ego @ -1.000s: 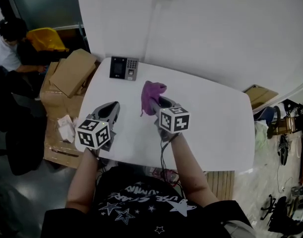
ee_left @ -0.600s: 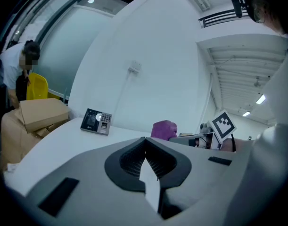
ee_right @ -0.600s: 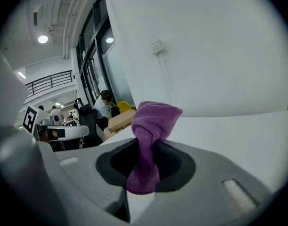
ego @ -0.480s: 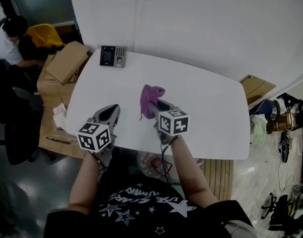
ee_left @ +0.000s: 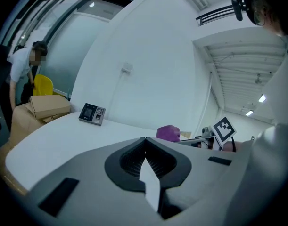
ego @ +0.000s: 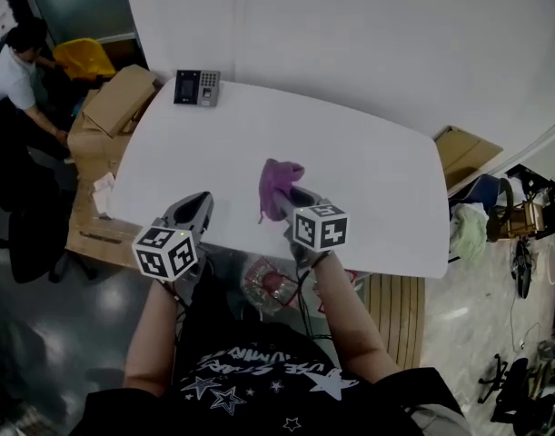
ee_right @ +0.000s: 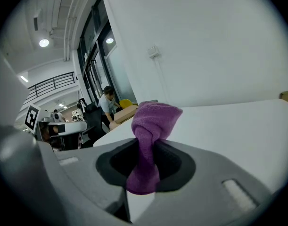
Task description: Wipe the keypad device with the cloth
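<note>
The keypad device [ego: 196,88] is a small black box with a screen and keys, lying at the far left corner of the white table [ego: 350,162]; it also shows far off in the left gripper view [ee_left: 92,113]. My right gripper [ego: 288,194] is shut on a purple cloth [ego: 277,185], which bunches up above the jaws [ee_right: 151,126]. My left gripper [ego: 194,209] hovers at the table's near edge, jaws shut with nothing between them. Both grippers are well short of the keypad device.
Cardboard boxes [ego: 118,103] are stacked on the floor left of the table. A person [ego: 18,66] bends near a yellow object [ego: 82,57] at far left. A white wall [ego: 368,34] runs behind the table. Clutter lies on the floor at right.
The view has pulled back: the table and keypad device sit farther away and higher in frame. Both grippers hold the same pose, the cloth still in the right one.
</note>
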`<state>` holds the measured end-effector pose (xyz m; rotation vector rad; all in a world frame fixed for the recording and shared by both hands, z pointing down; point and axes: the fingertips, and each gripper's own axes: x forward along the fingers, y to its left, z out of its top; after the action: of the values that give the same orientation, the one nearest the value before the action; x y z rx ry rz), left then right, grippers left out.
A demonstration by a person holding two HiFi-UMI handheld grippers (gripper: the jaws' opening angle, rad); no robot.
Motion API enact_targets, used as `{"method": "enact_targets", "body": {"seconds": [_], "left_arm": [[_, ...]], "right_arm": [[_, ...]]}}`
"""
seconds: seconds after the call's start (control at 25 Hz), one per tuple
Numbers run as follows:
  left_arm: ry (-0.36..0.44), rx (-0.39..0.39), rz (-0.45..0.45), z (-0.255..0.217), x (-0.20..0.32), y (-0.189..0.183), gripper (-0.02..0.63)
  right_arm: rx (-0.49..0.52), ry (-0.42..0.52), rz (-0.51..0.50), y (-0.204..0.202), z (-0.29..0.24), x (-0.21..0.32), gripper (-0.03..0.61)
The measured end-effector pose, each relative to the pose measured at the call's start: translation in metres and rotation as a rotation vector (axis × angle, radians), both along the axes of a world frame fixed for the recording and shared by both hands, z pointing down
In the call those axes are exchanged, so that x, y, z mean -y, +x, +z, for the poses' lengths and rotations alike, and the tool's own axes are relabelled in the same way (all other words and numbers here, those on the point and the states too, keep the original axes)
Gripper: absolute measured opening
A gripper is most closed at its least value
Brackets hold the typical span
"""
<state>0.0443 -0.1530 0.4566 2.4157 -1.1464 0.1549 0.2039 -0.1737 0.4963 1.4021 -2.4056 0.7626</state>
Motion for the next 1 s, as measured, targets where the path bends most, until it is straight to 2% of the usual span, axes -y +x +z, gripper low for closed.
{"method": "enact_targets", "body": {"seconds": [0.16, 0.48, 1.0], "left_arm": [[0.015, 0.008, 0.0, -0.004, -0.021, 0.006, 0.008], [-0.011, 0.019, 0.01, 0.01, -0.044, 0.002, 0.008], [-0.003, -0.011, 0.002, 0.004, -0.11, -0.032, 0.008]], "right_arm": [[0.014, 0.01, 0.008, 0.012, -0.003, -0.019, 0.092], [0.008, -0.033, 0.021, 0.019, 0.015, -0.044, 0.092], [0.016, -0.028, 0.078, 0.003, 0.005, -0.114, 0.092]]}}
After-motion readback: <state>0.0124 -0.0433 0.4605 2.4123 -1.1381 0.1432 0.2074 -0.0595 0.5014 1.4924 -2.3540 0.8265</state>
